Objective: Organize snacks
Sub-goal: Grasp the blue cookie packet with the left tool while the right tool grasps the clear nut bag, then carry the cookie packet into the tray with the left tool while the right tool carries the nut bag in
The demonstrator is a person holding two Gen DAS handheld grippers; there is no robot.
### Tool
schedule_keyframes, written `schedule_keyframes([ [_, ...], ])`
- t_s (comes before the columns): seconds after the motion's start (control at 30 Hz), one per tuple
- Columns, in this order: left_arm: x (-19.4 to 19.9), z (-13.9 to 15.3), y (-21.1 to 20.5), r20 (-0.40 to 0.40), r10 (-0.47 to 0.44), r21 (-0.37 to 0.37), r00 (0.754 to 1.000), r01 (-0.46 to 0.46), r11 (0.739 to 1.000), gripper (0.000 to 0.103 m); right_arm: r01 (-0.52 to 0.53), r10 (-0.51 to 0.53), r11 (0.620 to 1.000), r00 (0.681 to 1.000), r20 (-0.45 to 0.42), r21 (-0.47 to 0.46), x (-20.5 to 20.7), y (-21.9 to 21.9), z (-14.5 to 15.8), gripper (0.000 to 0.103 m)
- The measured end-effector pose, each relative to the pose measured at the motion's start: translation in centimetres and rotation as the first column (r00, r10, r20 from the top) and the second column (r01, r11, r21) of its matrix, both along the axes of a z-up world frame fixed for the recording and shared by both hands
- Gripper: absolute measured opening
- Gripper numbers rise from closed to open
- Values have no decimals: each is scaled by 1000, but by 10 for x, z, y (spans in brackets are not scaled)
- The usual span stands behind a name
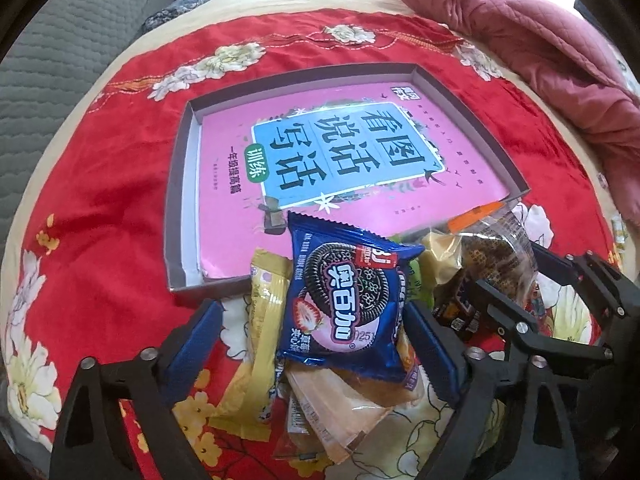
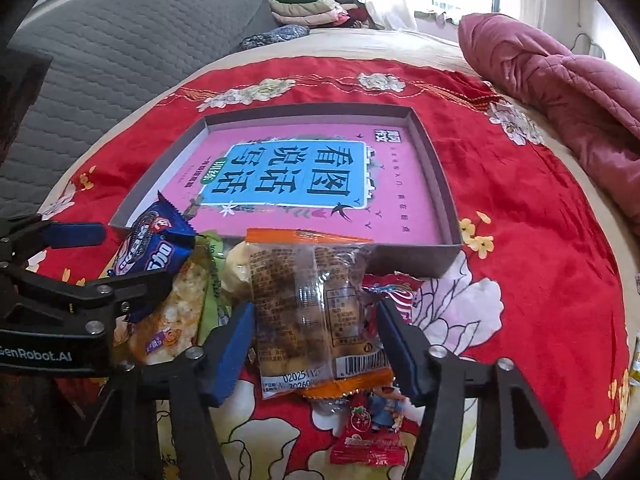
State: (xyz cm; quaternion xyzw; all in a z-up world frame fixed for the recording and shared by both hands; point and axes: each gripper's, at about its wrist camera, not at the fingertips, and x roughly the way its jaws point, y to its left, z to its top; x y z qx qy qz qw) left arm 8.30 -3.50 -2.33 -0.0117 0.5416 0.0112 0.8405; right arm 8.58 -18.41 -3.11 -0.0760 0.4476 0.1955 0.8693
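A heap of snack packets lies on the red floral cloth in front of a shallow grey box (image 1: 176,200) (image 2: 416,260) that holds a pink book (image 1: 344,152). The blue cookie packet (image 1: 344,300) (image 2: 156,240) sits on top of the heap between the fingers of my left gripper (image 1: 316,344) (image 2: 136,256). Its right pad is at the packet's edge; the left pad stands apart from it, over a yellow packet (image 1: 264,312). My right gripper (image 2: 316,344) (image 1: 510,268) straddles a clear packet with orange ends (image 2: 316,312) (image 1: 492,248), and both pads touch its side edges.
More packets lie under and around these: a beige one (image 1: 340,412), a red one (image 2: 368,436), a popcorn-like one (image 2: 176,320). A pink quilt (image 2: 560,92) is bunched at the right, a grey padded cushion (image 2: 120,40) at the left, folded clothes (image 2: 308,0) behind.
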Motion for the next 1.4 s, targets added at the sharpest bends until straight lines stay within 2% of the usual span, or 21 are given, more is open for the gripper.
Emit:
schedule_keyframes([
  [0.03,0,0,0,-2,0,-5,1000,0,1000,86,-3,3,1000,1000,1,12,0,-1,1,54],
  [0.1,2,-1,0,-9,1,-21,1000,-1,1000,77,-7,7,1000,1000,-4,29,2,-2,1,52],
  [0.17,3,-1,-2,-13,4,-19,1000,-5,1000,74,-12,12,999,1000,-9,52,2,-5,1,51],
  [0.27,2,1,-3,-4,0,-32,1000,0,999,60,-13,14,997,1000,-10,73,3,-8,2,51],
  [0.33,2,2,-3,-2,7,-37,1000,-7,999,59,-12,13,996,1000,-15,92,3,-9,3,51],
  [0.53,-2,4,7,-6,39,-112,999,-40,993,58,-5,7,990,1000,-15,141,2,-17,8,51],
  [0.7,-4,17,17,23,62,-153,998,-58,987,58,6,-6,984,1000,0,178,2,-24,16,51],
  [1.1,23,40,48,85,154,-162,984,-139,977,58,38,-54,973,996,66,227,24,-33,33,51],
  [1.4,51,33,63,85,202,-153,976,-188,970,58,69,-90,967,993,78,246,56,-34,30,51],
])
